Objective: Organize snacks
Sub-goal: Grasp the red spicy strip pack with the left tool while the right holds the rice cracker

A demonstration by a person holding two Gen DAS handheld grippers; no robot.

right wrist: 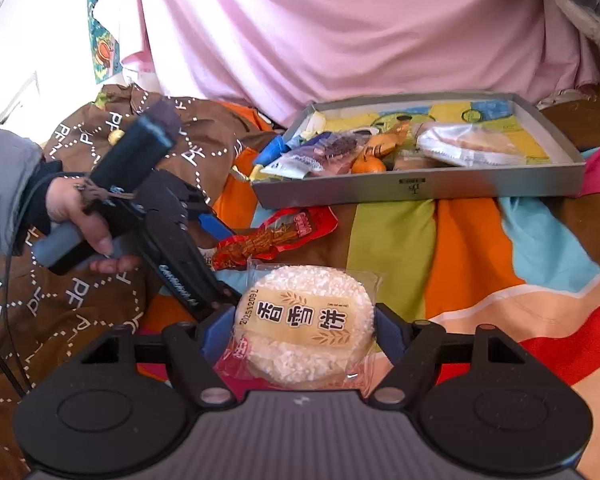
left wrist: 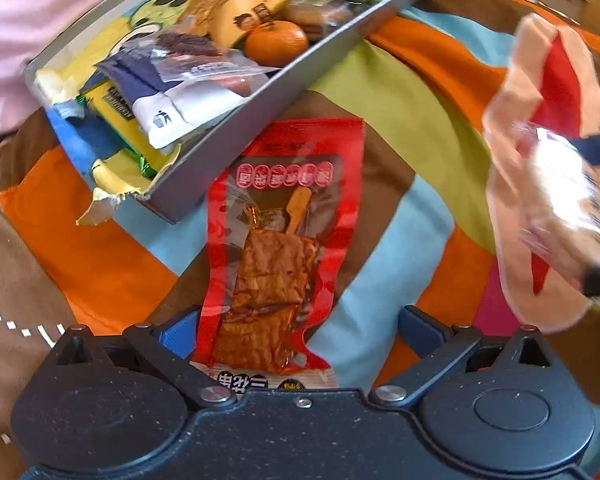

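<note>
Bright daylight is recorded in both views. Overexposure is noted at upper left of the right wrist view. Motion blur and glare are seen on the rice cracker packet (left wrist: 556,184). Fisheye bending is observed at edges.

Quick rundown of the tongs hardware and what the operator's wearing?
Both tongs are black linkage frames with round pivot housings, silver rivets and blue finger pads. The left tongs have a dark pistol handle, white lettering along one bar and a thin black cable. The hand wears a grey puffy sleeve with a black cuff.
</note>
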